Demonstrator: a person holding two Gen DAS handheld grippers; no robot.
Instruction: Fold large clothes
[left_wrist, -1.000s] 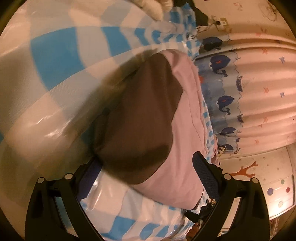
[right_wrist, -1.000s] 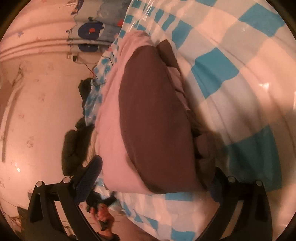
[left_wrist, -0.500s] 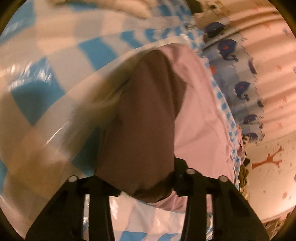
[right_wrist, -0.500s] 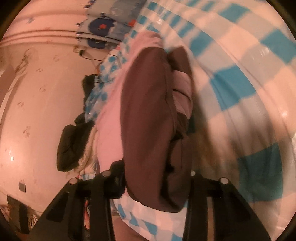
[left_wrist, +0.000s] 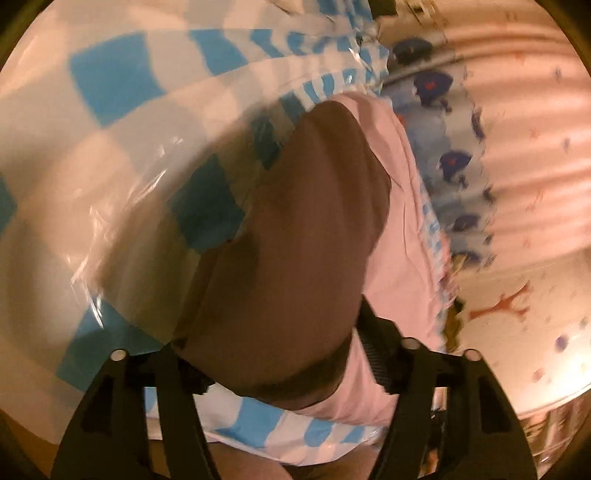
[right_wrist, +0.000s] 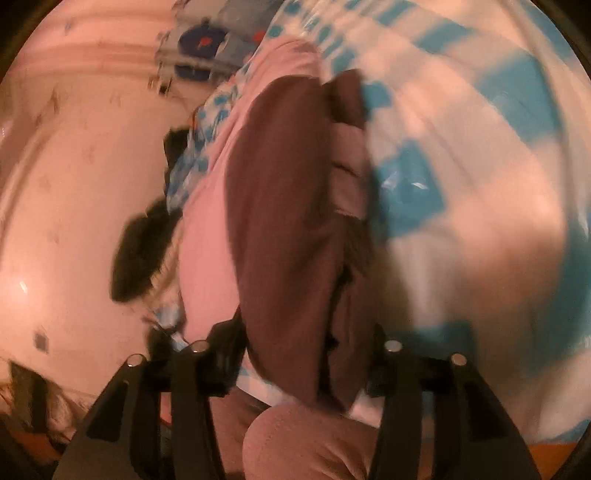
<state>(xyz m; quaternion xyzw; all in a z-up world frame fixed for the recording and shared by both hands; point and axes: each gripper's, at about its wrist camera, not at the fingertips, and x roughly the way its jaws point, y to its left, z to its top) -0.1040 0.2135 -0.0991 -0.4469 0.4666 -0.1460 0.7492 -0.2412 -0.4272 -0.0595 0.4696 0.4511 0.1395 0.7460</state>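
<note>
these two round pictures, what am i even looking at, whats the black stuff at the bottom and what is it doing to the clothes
No robot arm here: a person holds a two-fingered grabbing tool in each hand, and a wide-angle camera on each tool looks forward along its fingers. That is why both pictures are round and bent.

The black shapes at the bottom are those fingers. One picture comes from the left gripper, the other from the right gripper.

On the surface lies a blue and white checked cloth under shiny clear plastic. On it sits a folded brown and pink garment, near the edge.

Each tool has one end of the garment between its fingers. Both sets of jaws have just been opening; the pictures are too blurred to tell whether the fingers still press on the fabric.
</note>
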